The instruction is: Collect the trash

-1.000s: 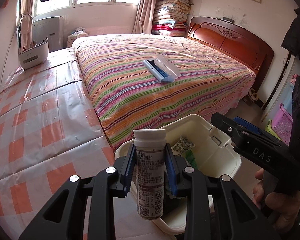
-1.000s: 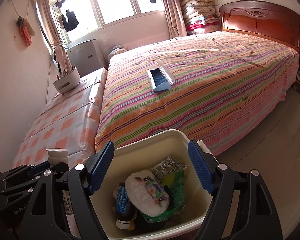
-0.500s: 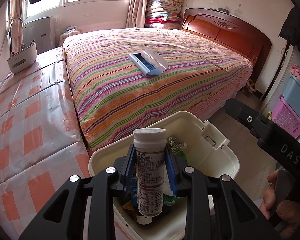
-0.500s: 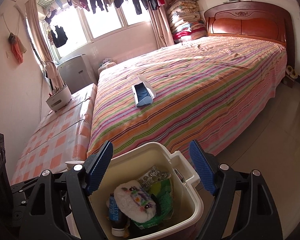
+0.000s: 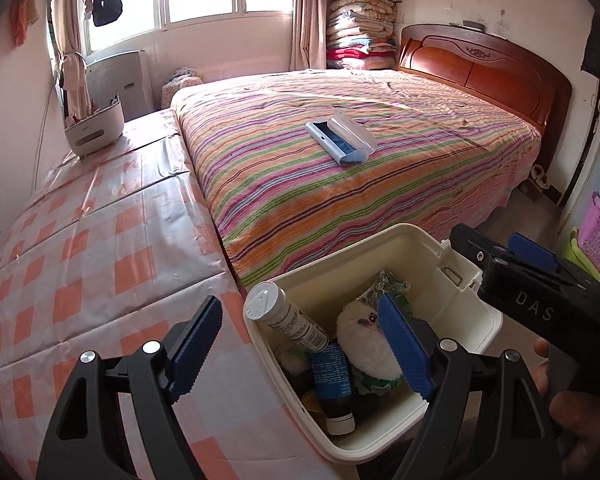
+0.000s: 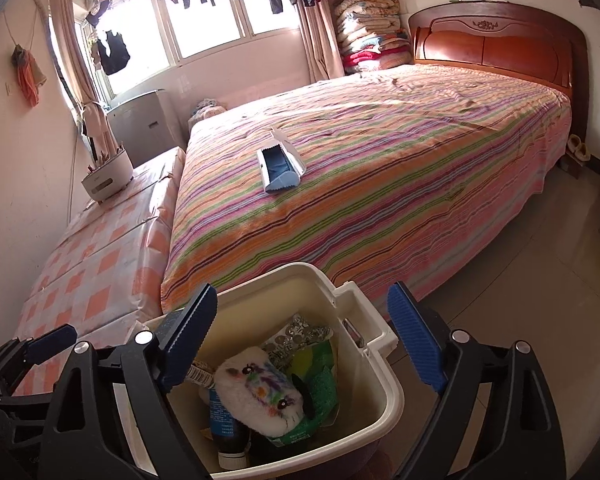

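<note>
Released since before, white bottle (image 5: 286,320) leans in bin (image 5: 488,322), mostly hidden rightward.

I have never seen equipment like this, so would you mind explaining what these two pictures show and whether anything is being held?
There is no robot here: a person holds a hand-operated claw in each hand, each carrying a fisheye camera that looks along its blue pads. One picture looks out from the left claw, the other from the right claw. Both hang over a cream trash bin beside a striped bed. Neither holds anything; both are opening. A white bottle leans inside the bin on its rim, next to a fluffy white toy and a dark tube. A blue-and-white lint brush lies on the bed.
</note>
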`<state>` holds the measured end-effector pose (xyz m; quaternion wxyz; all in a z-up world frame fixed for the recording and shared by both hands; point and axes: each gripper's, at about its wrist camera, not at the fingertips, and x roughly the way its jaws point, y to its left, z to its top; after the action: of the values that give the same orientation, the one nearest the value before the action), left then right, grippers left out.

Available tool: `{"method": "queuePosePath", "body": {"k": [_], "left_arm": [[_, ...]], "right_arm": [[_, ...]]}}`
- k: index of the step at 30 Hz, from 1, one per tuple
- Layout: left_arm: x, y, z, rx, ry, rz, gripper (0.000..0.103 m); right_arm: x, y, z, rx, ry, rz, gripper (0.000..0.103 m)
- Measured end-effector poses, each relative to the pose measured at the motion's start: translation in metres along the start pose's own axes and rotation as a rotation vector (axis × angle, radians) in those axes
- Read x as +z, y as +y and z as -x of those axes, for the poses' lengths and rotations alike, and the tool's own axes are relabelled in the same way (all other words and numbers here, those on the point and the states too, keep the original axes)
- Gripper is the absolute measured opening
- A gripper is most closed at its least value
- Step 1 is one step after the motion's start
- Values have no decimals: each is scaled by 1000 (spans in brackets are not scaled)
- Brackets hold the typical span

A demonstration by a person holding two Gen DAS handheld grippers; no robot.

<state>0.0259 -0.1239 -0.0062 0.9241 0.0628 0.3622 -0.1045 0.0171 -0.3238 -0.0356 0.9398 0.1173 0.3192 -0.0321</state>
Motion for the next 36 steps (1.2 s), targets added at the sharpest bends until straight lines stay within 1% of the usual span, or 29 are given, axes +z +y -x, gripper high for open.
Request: {"method": "queuePosePath", "body": {"k": [3,5,6,7,9,13,17,20,25,27,31,36], "left_arm": [[-10,8,22,71,0,24,78],[-18,14,34,107,16,43,78],[-22,16,41,128,14,57,78],[-26,18,47,155,12,70,78],[-35,23,60,202,11,96,78],[-53,32,78,251,31,155,78],[-67,44,88,266,48,208,78],[-76,51,90,264,70,219,78],[-81,67,90,270,85,239,78],[-81,73,87,269,93,248,78],[-80,84,80,269,108,265,78],[-75,94,75,285,114,268,78]], "right_arm": [[-11,17,5,-13,23,56,88],[-20,30,10,-44,39,104,89],[-25,35,14,-43,44,118,90],[-30,40,19,-32,50,128,96],[-37,48,30,-33,55,141,97],[-49,61,55,-26,54,181,97],[-62,76,71,-21,83,211,96],[-68,90,79,-27,98,231,96],[-69,107,88,-52,92,244,96],[-68,113,88,-84,85,268,96],[-61,119,83,-98,78,279,96],[-55,125,71,-97,94,281,96]]}}
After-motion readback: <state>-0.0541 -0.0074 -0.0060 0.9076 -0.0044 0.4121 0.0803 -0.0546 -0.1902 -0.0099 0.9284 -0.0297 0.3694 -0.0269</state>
